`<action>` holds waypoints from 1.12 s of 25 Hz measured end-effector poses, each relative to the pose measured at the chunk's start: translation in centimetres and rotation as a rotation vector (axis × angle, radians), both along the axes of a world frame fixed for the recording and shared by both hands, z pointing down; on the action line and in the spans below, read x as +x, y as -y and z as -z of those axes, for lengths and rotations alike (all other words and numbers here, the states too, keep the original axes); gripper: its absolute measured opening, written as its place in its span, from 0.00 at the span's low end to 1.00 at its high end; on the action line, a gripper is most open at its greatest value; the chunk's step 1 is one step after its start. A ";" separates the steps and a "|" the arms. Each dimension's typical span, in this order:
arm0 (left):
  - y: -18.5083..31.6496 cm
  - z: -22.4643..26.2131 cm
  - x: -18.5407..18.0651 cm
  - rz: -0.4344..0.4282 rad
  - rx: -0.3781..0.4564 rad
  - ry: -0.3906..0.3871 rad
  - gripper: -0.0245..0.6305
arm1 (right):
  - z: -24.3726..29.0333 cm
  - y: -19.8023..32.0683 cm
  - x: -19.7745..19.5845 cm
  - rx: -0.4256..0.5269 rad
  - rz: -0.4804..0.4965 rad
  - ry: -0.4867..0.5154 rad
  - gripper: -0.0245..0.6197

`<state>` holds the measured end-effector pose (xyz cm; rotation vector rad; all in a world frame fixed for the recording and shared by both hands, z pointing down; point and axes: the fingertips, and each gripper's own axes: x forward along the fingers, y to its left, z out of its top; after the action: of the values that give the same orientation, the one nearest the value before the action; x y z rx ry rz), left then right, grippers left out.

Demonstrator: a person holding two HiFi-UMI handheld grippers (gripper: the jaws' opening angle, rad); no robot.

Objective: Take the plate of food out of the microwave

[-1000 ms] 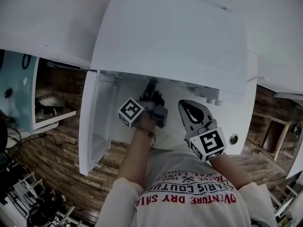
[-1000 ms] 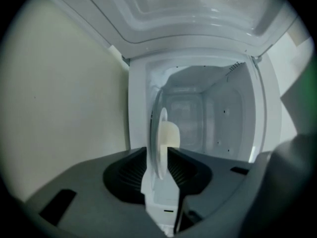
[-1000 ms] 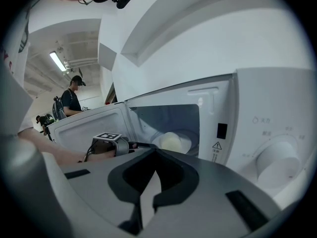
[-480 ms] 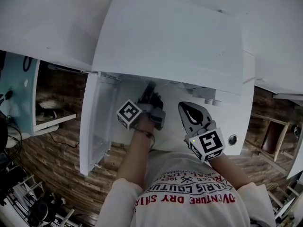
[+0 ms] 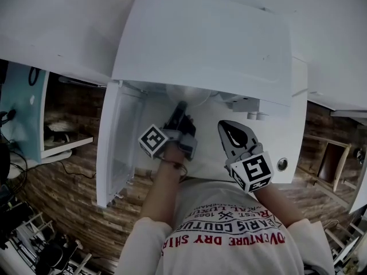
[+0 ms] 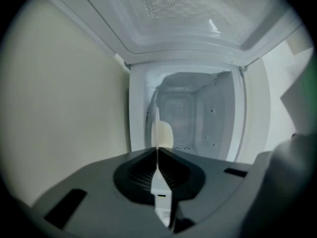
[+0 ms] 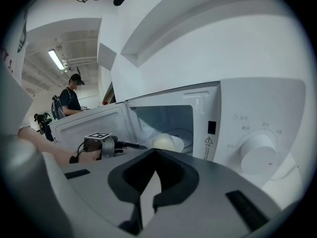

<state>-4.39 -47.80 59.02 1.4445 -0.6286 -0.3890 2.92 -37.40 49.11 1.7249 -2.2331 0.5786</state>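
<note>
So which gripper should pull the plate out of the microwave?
Left: the left gripper is inside the microwave, shut on the plate rim; the right gripper is outside, shut on nothing.

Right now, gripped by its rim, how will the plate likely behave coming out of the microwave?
The plate looks thin and rigid, so it probably won't flex. The left gripper pinches only its near rim, so the far side may dip. The rounded food sits loose on it and could roll if it tilts.
</note>
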 end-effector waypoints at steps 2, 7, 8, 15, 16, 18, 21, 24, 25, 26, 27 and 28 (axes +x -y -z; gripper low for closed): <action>-0.6 0.1 -0.3 -0.013 0.018 0.000 0.06 | 0.1 -0.3 -0.1 0.003 0.000 -0.004 0.05; -2.2 2.3 -1.0 -0.029 0.080 -0.071 0.06 | 0.5 -1.2 -0.2 0.017 -0.003 -0.012 0.05; -2.6 2.7 -1.2 -0.033 0.090 -0.073 0.06 | 0.6 -1.5 -0.2 0.019 -0.004 -0.013 0.05; -6.5 5.5 -3.0 -0.078 0.150 -0.050 0.06 | 1.4 -3.7 -0.3 0.045 -0.033 -0.011 0.05; -7.2 5.9 -3.1 -0.089 0.161 -0.046 0.06 | 1.5 -4.0 -0.2 0.050 -0.037 -0.011 0.05; -8.5 6.7 -3.4 -0.106 0.171 -0.047 0.06 | 2.0 -4.6 -0.2 0.062 -0.047 -0.013 0.05; -10.4 7.8 -4.0 -0.118 0.170 -0.058 0.06 | 2.7 -5.4 0.1 0.085 -0.067 -0.012 0.05; -11.9 9.1 -4.3 -0.141 0.171 -0.054 0.06 | 3.7 -6.2 0.9 0.118 -0.101 -0.020 0.05; -12.4 9.6 -4.3 -0.152 0.176 -0.054 0.06 | 4.0 -6.5 1.3 0.127 -0.116 -0.025 0.05; -12.9 10.1 -4.3 -0.165 0.183 -0.053 0.06 | 4.3 -6.7 1.7 0.134 -0.133 -0.027 0.05; -13.3 10.6 -4.3 -0.178 0.192 -0.053 0.06 | 4.6 -7.0 2.1 0.141 -0.151 -0.027 0.05; -13.7 11.1 -4.3 -0.191 0.203 -0.054 0.06 | 4.9 -7.2 2.6 0.150 -0.170 -0.024 0.05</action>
<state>-8.67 -34.09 47.91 1.6666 -0.4118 -0.3479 5.49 -30.25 44.18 1.9982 -2.1771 0.4327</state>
